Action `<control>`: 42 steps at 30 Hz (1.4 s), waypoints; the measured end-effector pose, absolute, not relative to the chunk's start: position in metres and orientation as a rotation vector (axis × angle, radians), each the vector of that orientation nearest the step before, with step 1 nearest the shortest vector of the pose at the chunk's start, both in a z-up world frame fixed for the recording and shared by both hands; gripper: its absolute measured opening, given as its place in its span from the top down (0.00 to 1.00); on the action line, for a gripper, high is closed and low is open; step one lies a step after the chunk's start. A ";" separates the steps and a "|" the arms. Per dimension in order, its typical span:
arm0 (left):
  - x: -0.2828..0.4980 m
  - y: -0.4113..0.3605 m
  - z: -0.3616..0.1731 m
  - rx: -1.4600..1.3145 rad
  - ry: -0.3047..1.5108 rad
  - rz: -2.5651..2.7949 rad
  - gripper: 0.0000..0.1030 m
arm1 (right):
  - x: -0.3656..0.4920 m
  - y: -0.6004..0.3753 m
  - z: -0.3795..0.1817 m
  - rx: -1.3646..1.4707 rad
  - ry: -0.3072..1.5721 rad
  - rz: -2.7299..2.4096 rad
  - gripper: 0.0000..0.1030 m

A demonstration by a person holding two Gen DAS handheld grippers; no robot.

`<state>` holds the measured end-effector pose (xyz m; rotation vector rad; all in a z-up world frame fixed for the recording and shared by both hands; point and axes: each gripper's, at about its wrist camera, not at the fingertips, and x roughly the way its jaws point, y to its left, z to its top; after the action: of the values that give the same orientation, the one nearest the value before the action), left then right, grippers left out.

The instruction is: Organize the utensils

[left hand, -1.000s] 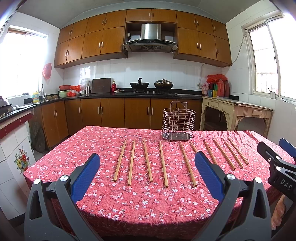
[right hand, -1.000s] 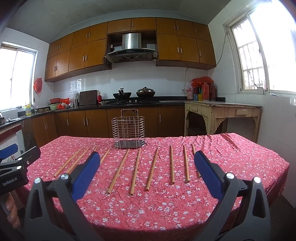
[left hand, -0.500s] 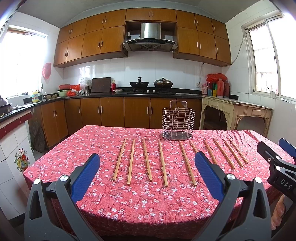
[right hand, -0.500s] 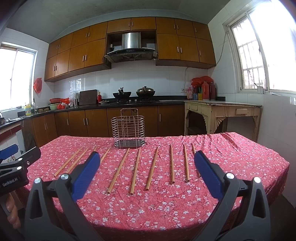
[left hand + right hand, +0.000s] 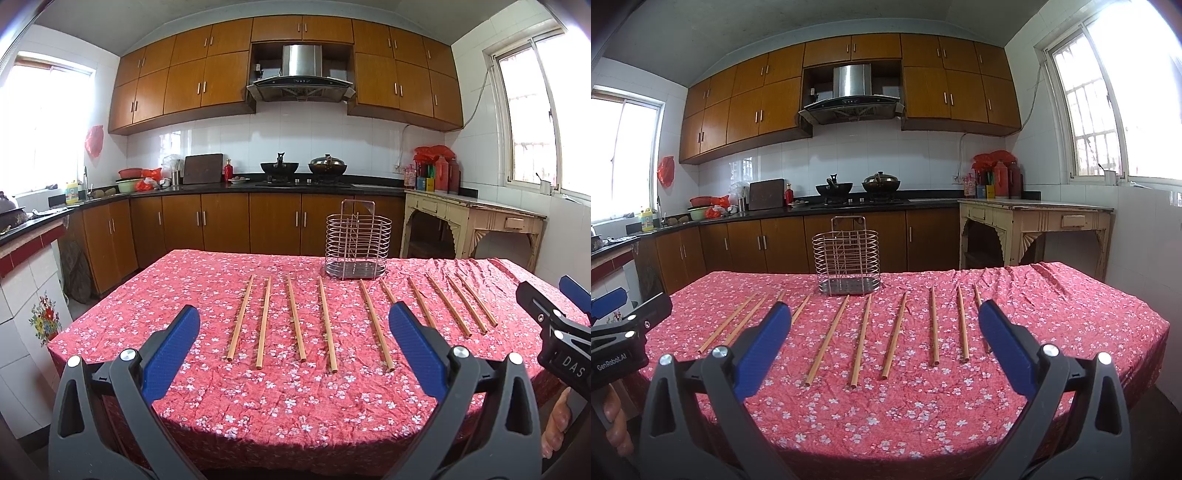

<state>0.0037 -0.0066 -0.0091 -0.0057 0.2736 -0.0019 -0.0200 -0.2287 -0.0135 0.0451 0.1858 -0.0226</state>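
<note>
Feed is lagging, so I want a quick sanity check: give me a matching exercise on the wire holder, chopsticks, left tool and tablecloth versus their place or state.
Things:
1. wire holder
2. chopsticks
3. left tool
4. tablecloth

Place or state:
A. open, holding nothing
B. red with white flowers, covering the table
C. standing upright at the far side, empty
D. lying flat in a row

Pairs: 1-C, 2-D, 3-A, 4-B

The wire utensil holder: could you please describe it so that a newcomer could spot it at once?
Find the table with the red floral cloth. At its far edge, beyond the row of wooden chopsticks, stands the wire utensil holder. It is the only upright metal thing there; everything else lies flat.
</note>
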 end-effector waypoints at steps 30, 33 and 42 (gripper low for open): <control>0.027 0.020 -0.020 -0.076 0.384 0.031 0.02 | 0.012 -0.263 -0.028 0.095 0.278 -0.119 0.04; 0.037 0.026 -0.026 -0.089 0.423 0.056 0.02 | 0.033 -0.286 -0.038 0.106 0.342 -0.192 0.07; 0.067 0.041 -0.052 -0.092 0.568 0.119 0.02 | 0.110 -0.345 -0.073 0.171 0.592 -0.268 0.48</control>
<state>0.0669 0.0414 -0.0515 -0.0924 0.5677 0.1186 0.1095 -0.3452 -0.0729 0.1711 0.5916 -0.2679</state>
